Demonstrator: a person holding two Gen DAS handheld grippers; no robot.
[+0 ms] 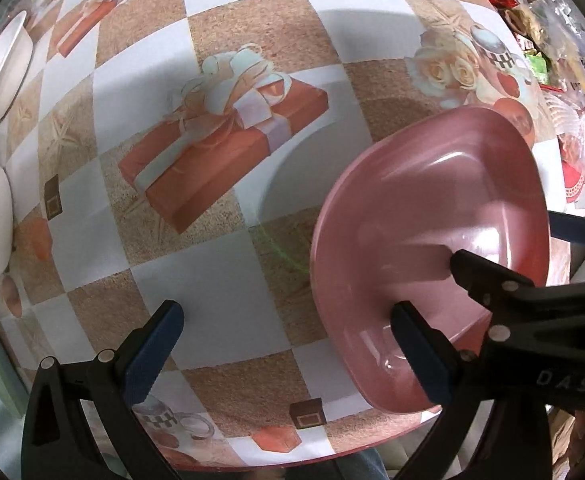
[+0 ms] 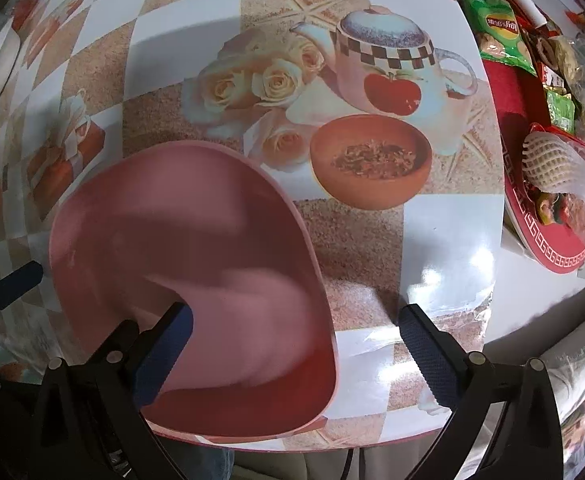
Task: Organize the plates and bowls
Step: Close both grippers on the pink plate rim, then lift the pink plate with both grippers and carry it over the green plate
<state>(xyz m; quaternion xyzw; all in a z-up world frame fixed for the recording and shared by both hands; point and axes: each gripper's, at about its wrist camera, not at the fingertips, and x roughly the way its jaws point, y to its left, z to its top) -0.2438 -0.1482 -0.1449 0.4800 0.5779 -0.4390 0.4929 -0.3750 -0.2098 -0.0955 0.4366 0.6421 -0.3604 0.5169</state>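
The left gripper [image 1: 288, 354] is wide open and holds nothing. Its right finger [image 1: 420, 354] sits over the near rim of a pink bowl [image 1: 432, 248], but I cannot tell if it touches. Its left finger [image 1: 152, 354] hangs over the bare desk [image 1: 220, 272], well apart from the bowl.

The pink bowl sits on the desk near its front edge, just ahead and to the right of the left gripper. It is empty inside. The desk has a checkered cloth with printed gift boxes, roses and a teapot.

The right gripper [image 2: 292, 354] is wide open too — nothing is held in it. Its left finger [image 2: 164, 354] reaches into the pink bowl [image 2: 188, 280], close to the inside wall. Its right finger [image 2: 428, 354] is outside the bowl, over the desk [image 2: 444, 240]. So the bowl's right rim lies between the two fingers of this gripper. In the left wrist view a black finger of the right gripper [image 1: 488, 284] pokes into the bowl from the right side.

Far off to the left of the left gripper, at the picture's edge, stand some white bowls [image 1: 0, 76], one nearer than the other.

Far ahead and to the right of the right gripper is a red tray [image 2: 548, 248] — it is piled with snacks, with a green chip bag [image 2: 496, 28] at its far end.
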